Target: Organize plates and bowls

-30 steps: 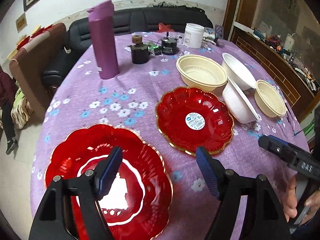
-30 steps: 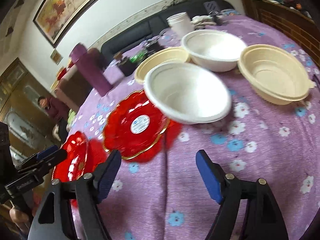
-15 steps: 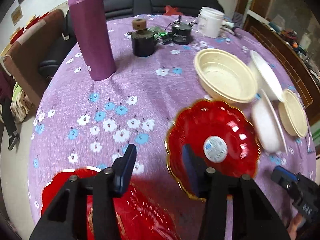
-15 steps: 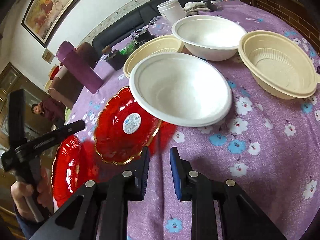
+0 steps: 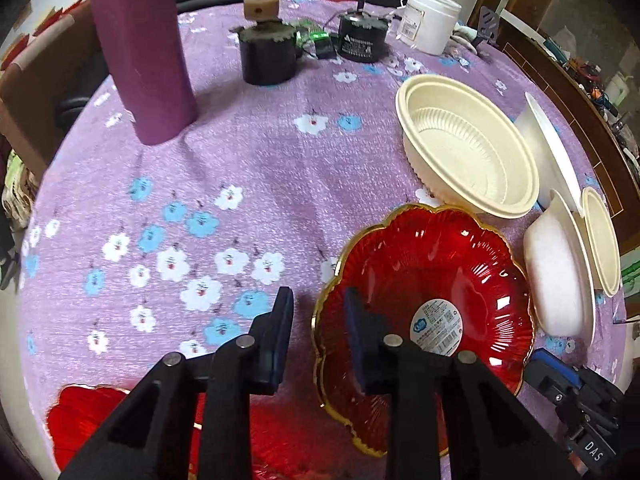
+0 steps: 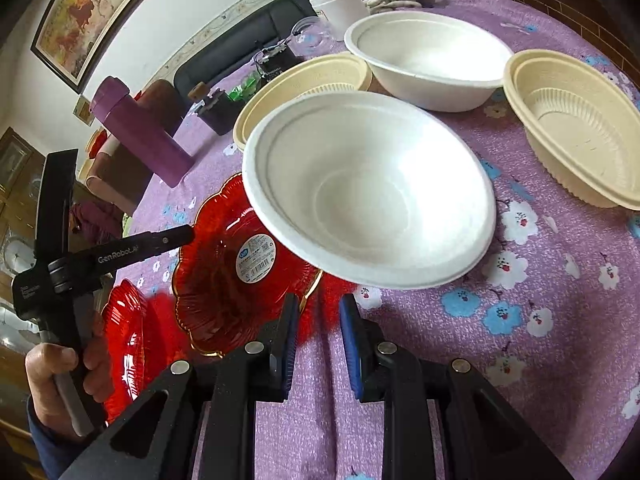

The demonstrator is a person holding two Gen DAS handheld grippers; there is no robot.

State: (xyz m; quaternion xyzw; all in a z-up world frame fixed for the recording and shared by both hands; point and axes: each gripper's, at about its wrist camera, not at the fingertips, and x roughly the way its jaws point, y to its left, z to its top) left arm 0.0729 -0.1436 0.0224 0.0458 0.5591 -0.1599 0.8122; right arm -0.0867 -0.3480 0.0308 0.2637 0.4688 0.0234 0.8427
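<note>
I see the left hand-held gripper [image 5: 318, 336] with its blue pads narrowed and straddling the gilt rim of the labelled red plate [image 5: 440, 280]; the plate is tilted, its near edge raised off the purple floral counter [image 5: 240, 168]. I cannot tell whether the pads actually touch the rim. A 2nd red plate [image 5: 92, 412] lies flat at the near left edge, well apart.

The right hand-held gripper [image 6: 318, 340] has its pads drawn close together with a narrow gap, poised over the cloth just beside the plate's near edge, pinching nothing. A white bowl [image 6: 372, 196] overlaps the plate's far side. Behind it stand a 2nd white bowl [image 6: 428, 52] and 2 cream bowls [image 6: 304, 80], [image 6: 576, 120]. A purple flask [image 5: 140, 48] stands far left.
</note>
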